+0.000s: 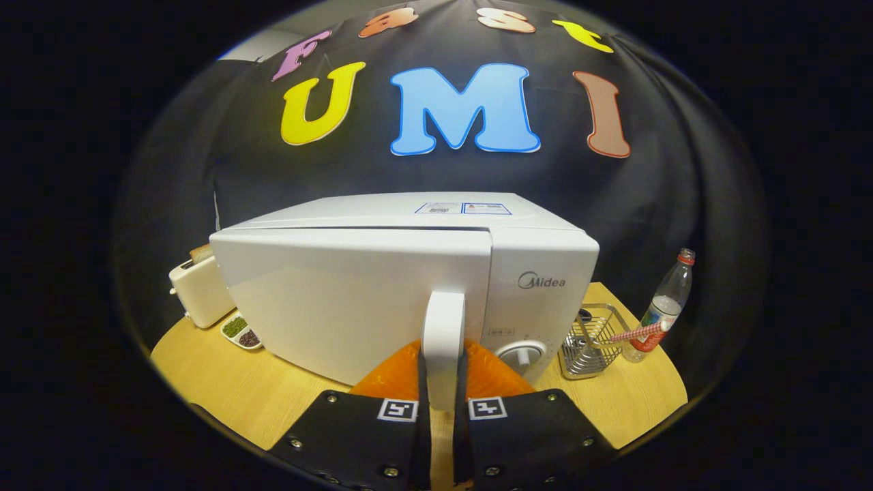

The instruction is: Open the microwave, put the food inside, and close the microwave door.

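Note:
A white microwave (382,293) stands on the round wooden table (225,389), its door facing me. The door's upright white handle (443,327) sits between my two black fingers (421,389). My gripper (443,406) is shut on this handle, one finger pressing on each side. The door looks flush or nearly flush with the body; I cannot tell if it is ajar. An orange rounded object (491,378) lies low behind the handle, just ahead of the fingers and partly hidden by them. The control knob (522,354) is right of the handle.
A cream toaster (194,290) stands left of the microwave, with a small dish (242,333) of green and dark bits in front of it. On the right are a wire basket (590,341) and a clear bottle (665,307) with a red cap.

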A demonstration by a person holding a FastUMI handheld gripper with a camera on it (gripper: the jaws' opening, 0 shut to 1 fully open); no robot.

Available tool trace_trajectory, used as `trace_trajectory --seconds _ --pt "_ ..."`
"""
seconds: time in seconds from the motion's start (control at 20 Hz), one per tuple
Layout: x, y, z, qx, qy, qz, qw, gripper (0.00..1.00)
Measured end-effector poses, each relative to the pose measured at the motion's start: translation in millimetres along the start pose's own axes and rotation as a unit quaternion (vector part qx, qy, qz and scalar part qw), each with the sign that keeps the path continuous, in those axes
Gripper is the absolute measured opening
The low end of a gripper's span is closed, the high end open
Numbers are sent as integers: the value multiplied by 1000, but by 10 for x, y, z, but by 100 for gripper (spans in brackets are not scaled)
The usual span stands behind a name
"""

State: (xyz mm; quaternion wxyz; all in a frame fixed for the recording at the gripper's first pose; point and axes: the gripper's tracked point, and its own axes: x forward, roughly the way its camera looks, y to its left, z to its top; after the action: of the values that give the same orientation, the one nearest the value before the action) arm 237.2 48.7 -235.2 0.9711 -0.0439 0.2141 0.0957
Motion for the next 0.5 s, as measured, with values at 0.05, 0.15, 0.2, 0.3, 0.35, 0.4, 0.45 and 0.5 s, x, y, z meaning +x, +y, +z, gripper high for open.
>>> trace_trajectory --seconds 0.05,0.15,0.2,0.3,0.35,0.4,0.45,0.5 --pt "-125 50 -23 -20 -8 -1 1000 13" --pt "-286 122 -103 -25 -6 0 1000 13" --pt "-325 134 -117 -13 0 5 1000 13" --pt "-399 206 -146 4 12 15 1000 12" --pt "-460 256 -163 5 14 19 1000 12" --pt "-530 301 -182 4 19 23 1000 12" --pt "-586 345 -208 5 20 26 999 13" --pt "-654 394 -222 6 21 30 999 15"
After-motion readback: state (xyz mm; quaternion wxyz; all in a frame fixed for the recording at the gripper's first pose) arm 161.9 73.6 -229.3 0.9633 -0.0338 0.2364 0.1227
